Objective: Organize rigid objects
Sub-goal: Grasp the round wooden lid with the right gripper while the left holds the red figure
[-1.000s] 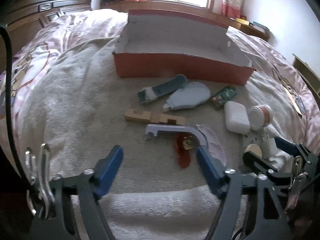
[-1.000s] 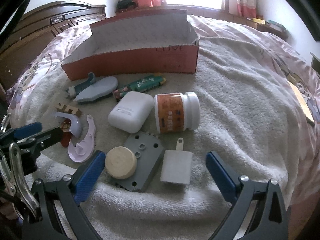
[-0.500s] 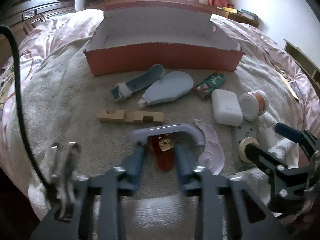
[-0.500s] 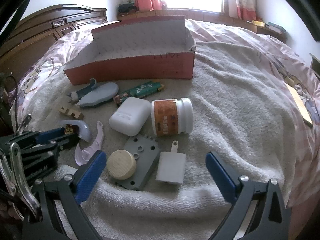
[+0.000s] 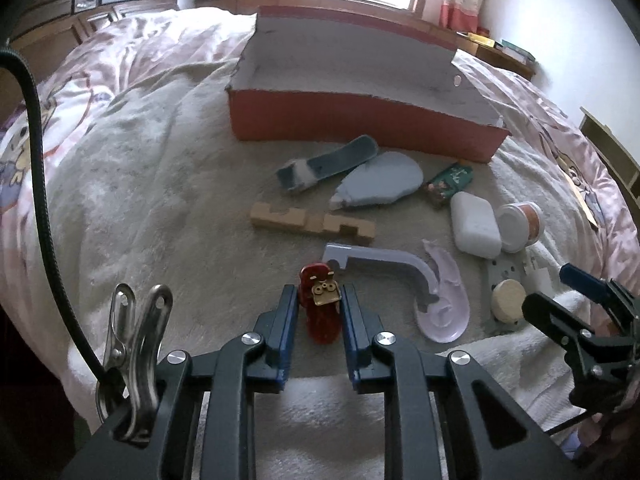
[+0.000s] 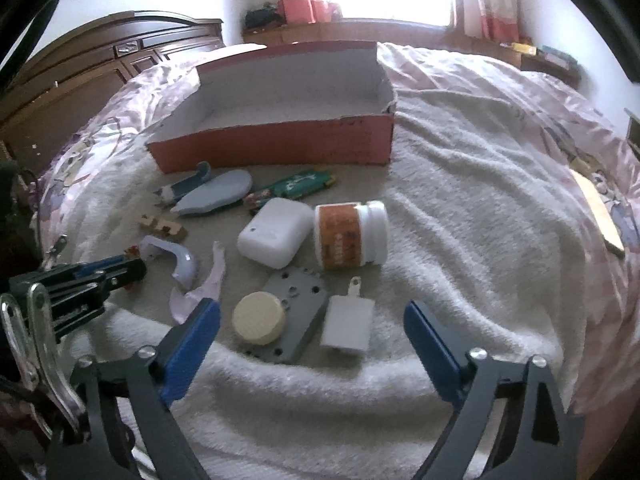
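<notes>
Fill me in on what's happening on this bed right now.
A person with two handheld grippers is sorting small items on a towel. The left gripper is shut on a small red object. The right gripper hangs open above a round wooden disc and a white tag-shaped piece. The red cardboard box looks empty from here, and the other items lie outside it.

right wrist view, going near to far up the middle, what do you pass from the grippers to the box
round cream wooden disc → grey flat plate with holes → white rounded plastic case → green printed packet → red cardboard box
</notes>
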